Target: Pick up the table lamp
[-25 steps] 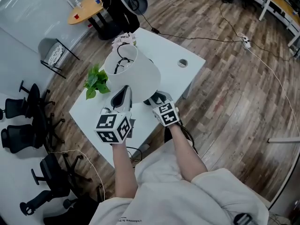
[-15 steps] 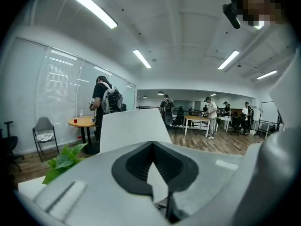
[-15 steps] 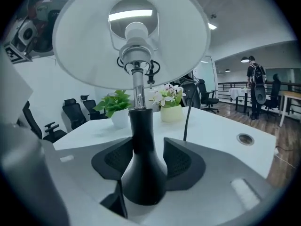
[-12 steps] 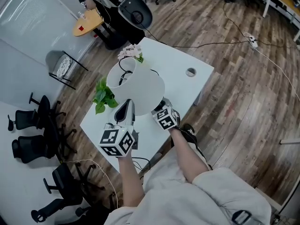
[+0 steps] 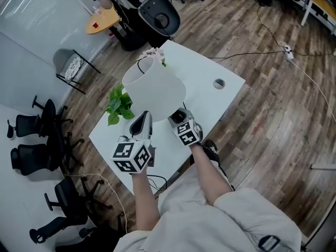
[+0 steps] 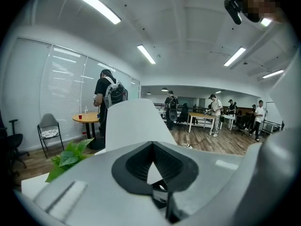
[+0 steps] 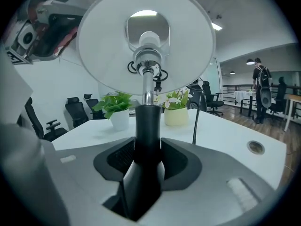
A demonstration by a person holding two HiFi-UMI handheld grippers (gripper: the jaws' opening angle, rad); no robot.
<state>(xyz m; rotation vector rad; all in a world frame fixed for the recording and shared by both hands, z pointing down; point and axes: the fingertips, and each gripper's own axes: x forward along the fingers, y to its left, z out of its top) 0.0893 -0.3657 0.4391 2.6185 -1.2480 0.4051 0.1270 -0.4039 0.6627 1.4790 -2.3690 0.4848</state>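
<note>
The table lamp has a white shade [image 5: 155,87] on a black stem [image 7: 147,126] with a chrome neck. My right gripper [image 5: 179,116] is shut on that stem below the shade, and its own view [image 7: 148,147] looks up into the shade [image 7: 146,36] and bulb. The lamp's base is hidden. My left gripper [image 5: 141,124] hovers just left of the lamp with its jaws together and nothing in them. In the left gripper view [image 6: 153,166] the shade [image 6: 134,124] stands just ahead. A black cord [image 7: 197,117] hangs down to the white table [image 5: 210,96].
A leafy green plant [image 5: 119,105] and a pot of pale flowers [image 5: 152,54] stand on the table's far side, with a round cable hole [image 5: 219,83] to the right. Black office chairs [image 5: 29,140] stand at the left and one [image 5: 160,14] beyond the table.
The lamp shade has moved up and away from me and tilted, so its open top no longer shows. Both grippers hold about the same places.
</note>
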